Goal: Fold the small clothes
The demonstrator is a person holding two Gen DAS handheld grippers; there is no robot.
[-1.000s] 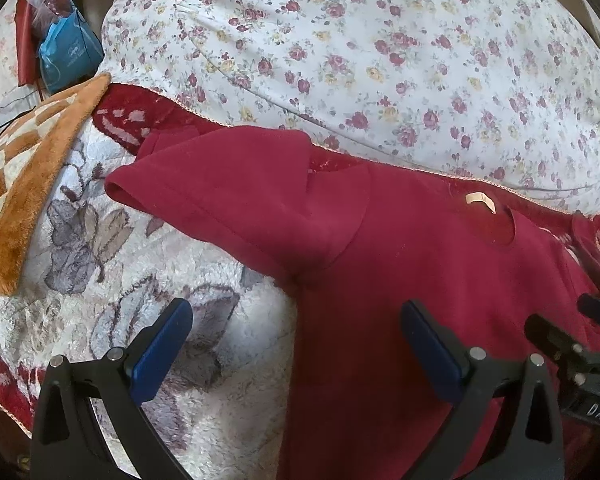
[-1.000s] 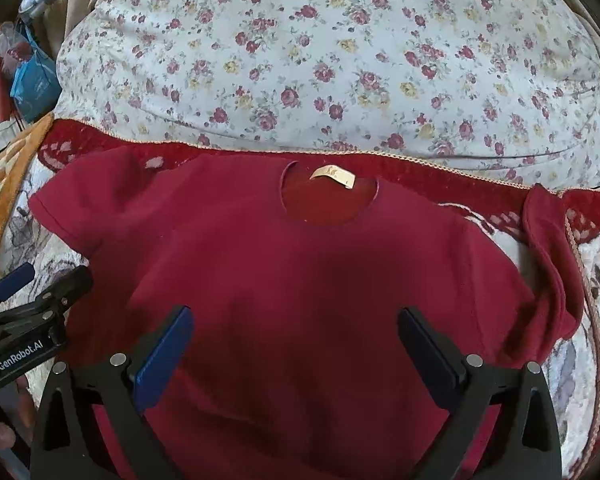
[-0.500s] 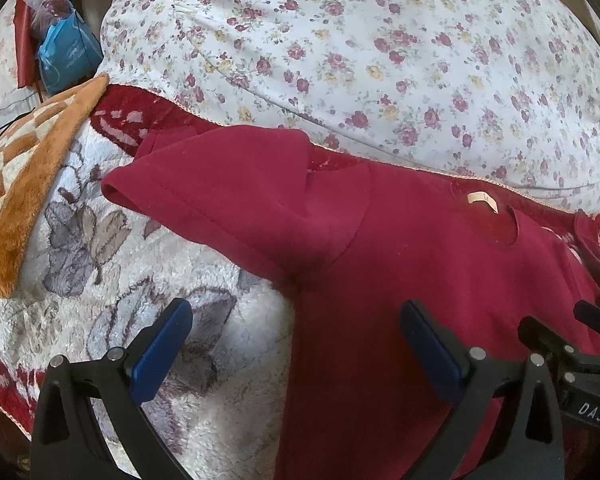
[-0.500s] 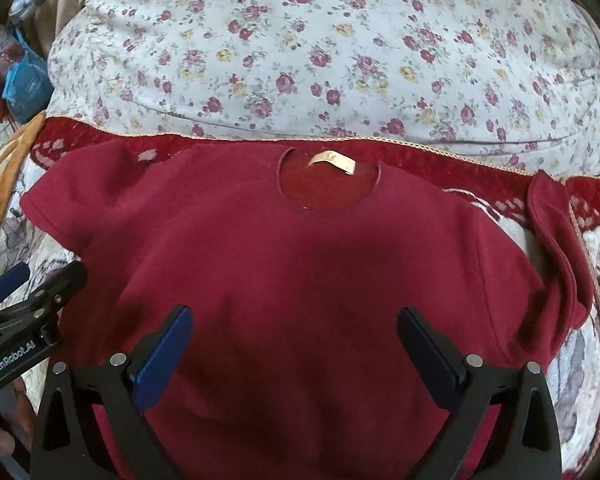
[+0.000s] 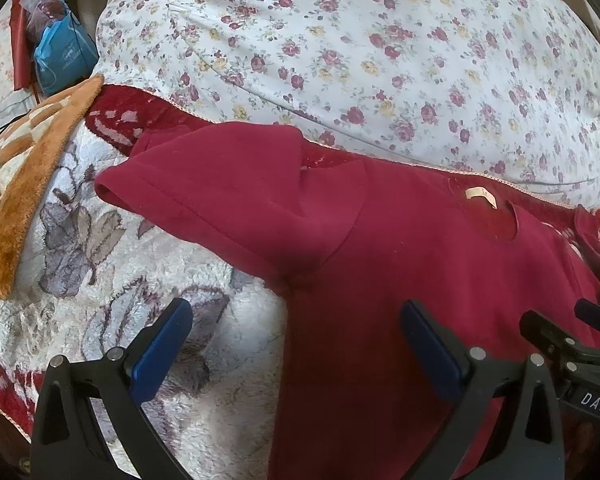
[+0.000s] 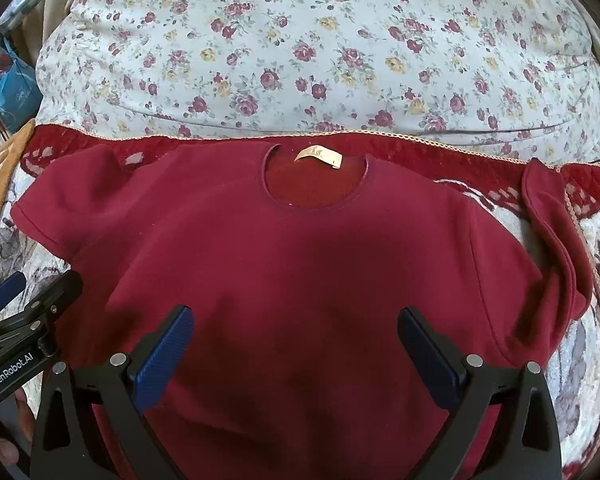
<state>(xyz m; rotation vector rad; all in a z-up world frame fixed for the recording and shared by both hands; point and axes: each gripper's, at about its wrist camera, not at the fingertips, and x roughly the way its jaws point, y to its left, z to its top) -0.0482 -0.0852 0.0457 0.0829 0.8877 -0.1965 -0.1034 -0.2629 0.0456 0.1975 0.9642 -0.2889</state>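
The right gripper [image 6: 292,344] has its blue-padded fingers [image 6: 162,356] spread wide with nothing between them, poised over the lower chest of the red shirt [image 6: 300,264]. The left gripper [image 5: 296,344] is spread just as wide and empty, straddling the shirt's left side edge below the sleeve [image 5: 220,196], one finger over the blanket [image 5: 112,288] and one over the shirt. Seen from the right wrist, the left gripper's body reads "GenRobot.AI"; seen from the left wrist, the right gripper [image 5: 572,340] shows "DAS". The shirt lies flat, front up, across the patterned blanket, collar toward its far edge, where a floral quilt [image 6: 320,52] bulges. A tan neck label [image 6: 319,156] carries marks too small to read. An orange rug [image 5: 16,184] and a blue bag [image 5: 62,58] sit at the far left.
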